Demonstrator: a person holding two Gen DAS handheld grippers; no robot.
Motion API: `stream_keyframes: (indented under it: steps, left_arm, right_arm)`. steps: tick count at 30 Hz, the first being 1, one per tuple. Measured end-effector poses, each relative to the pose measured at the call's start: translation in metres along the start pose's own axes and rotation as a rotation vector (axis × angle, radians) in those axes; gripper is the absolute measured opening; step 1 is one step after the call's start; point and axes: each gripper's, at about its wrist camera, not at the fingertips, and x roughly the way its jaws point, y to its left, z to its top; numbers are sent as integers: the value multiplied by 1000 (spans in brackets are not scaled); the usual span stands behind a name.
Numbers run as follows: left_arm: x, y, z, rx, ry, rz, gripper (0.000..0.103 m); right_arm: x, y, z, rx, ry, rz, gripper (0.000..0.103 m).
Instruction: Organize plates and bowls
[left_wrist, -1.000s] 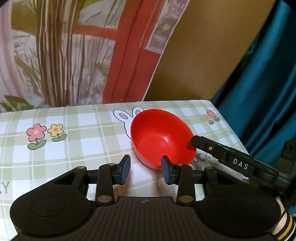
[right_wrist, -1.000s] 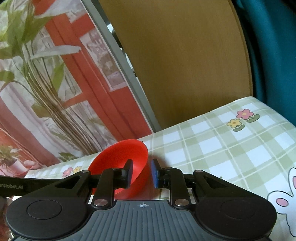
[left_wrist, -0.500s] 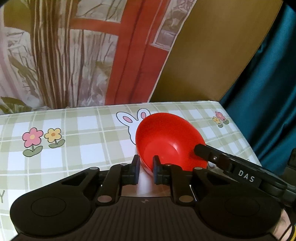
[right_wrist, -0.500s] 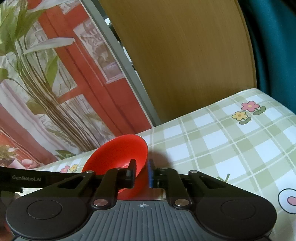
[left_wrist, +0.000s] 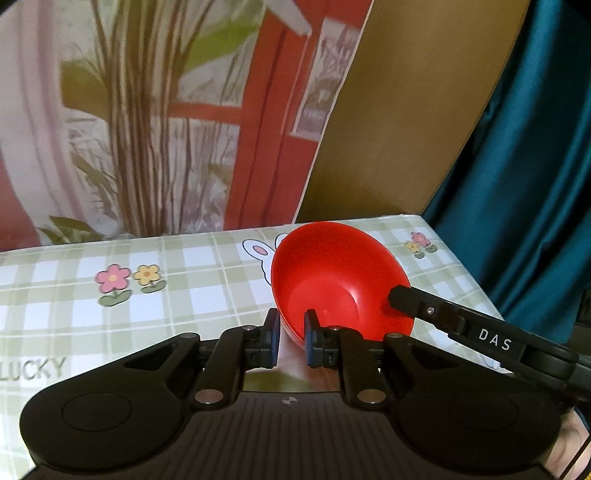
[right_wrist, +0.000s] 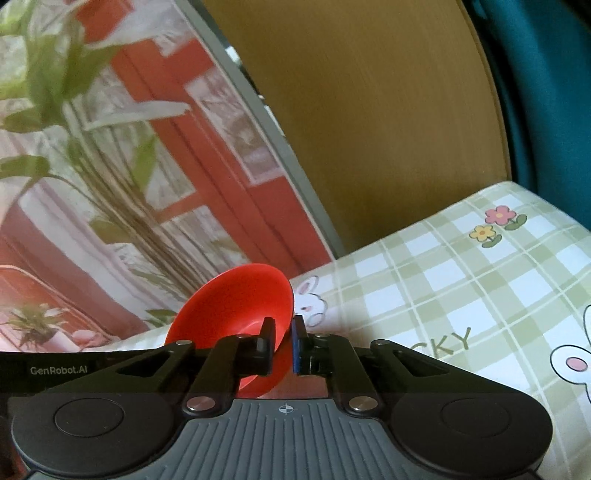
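One red bowl is the only dish in sight, and both grippers have it. The left gripper has its fingers drawn narrow over the bowl's near rim, one inside and one outside the wall. The right gripper pinches the opposite rim the same way, its fingers nearly together with the red wall between them.

The bowl is tipped, its mouth turned toward the left gripper, and it looks raised off the table — though whether its underside still touches the checked cloth cannot be told. It sits over the printed rabbit, toward the table's far edge and the brown panel.

As a judgement, the task is at an early or middle step: this bowl is gripped and in transit, not yet set down anywhere. No plates, other bowls or stack appear around it, so what remains cannot be told.
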Motion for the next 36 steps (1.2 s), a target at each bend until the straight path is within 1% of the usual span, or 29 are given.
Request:
stream_keyframes:
  steps: [9, 19, 27, 36]
  left_arm:
    - [-64, -5, -24, 5, -51, 35, 14]
    - [-112, -5, -61, -7, -79, 39, 15]
    - [-137, -8, -92, -16, -82, 19, 16]
    - [-151, -12, -123, -28, -64, -1, 16]
  right_arm:
    - [-48, 42, -12, -36, -16, 38, 8]
    - [-89, 72, -34, -67, -3, 60, 8]
    - [-116, 86, -56, -96, 18, 52, 8]
    - [-138, 90, -80, -114, 46, 38, 8]
